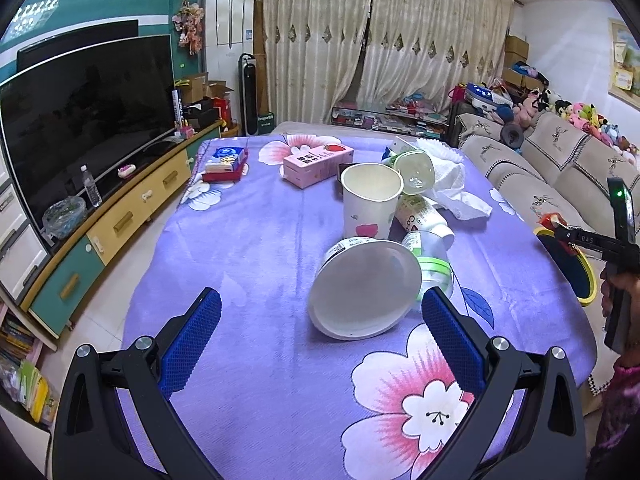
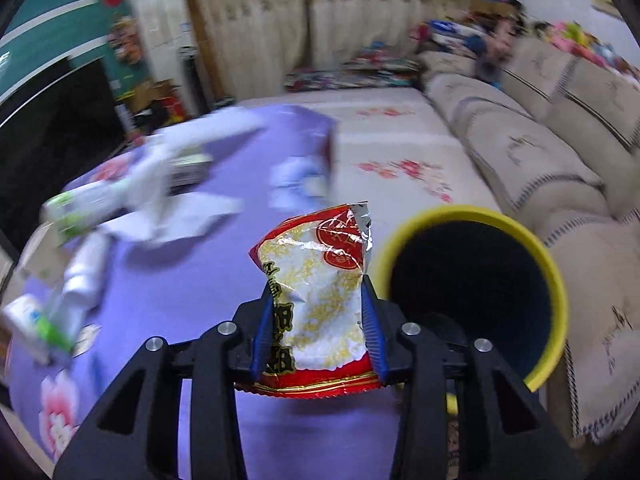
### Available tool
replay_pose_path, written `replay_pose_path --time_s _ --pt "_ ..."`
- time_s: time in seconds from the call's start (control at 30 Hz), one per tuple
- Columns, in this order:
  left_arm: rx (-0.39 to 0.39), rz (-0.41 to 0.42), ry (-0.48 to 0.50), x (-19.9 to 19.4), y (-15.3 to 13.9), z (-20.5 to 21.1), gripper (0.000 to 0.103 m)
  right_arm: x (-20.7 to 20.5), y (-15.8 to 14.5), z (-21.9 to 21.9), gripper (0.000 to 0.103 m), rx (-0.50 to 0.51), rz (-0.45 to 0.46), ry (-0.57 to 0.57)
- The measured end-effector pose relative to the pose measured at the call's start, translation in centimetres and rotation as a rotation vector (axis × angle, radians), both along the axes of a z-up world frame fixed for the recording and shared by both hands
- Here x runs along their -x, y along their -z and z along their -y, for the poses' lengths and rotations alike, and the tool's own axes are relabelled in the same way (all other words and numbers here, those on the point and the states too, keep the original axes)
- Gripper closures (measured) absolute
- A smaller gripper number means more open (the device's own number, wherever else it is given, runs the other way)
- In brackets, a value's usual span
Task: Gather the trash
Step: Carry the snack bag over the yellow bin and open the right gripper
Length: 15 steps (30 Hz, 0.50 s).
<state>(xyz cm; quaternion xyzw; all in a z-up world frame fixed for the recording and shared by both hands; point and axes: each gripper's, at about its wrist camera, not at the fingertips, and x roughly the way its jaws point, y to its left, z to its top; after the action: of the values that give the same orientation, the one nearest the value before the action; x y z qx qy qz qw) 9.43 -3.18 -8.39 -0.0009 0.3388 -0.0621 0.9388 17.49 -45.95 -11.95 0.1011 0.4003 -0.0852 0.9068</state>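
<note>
The right hand-held gripper [image 2: 318, 320] is clenched on a snack wrapper [image 2: 316, 292] just beside the yellow bin [image 2: 556, 280]. Bring the wrapper fully above the bin's mouth before letting go. The left hand-held gripper [image 1: 320, 332] is released, with nothing between its pads.

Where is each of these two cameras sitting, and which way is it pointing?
Left wrist view: sits on the left tool, looking forward and down over the purple tablecloth at a tipped white paper bowl and cups; its open blue pads frame the bowl; the person's other hand shows at the right edge.
Right wrist view: sits on the right tool, aimed at the yellow-rimmed bin; its pads pinch a red snack wrapper.
Shared: tablecloth, bin, sofa, curtains, trash pile.
</note>
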Motion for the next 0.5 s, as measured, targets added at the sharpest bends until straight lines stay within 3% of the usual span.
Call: replay_pose_path --time_s 0.33,0.5 --pt "-0.008 -0.035 0.015 -2.5 1.0 1.5 0.004 -2.2 5.8 9.9 0.056 -0.012 -0.136 0.207" --pt "-0.017 -0.051 0.029 -3.5 1.5 2.5 0.004 -2.0 7.1 11.6 0.04 -0.027 -0.169 0.258"
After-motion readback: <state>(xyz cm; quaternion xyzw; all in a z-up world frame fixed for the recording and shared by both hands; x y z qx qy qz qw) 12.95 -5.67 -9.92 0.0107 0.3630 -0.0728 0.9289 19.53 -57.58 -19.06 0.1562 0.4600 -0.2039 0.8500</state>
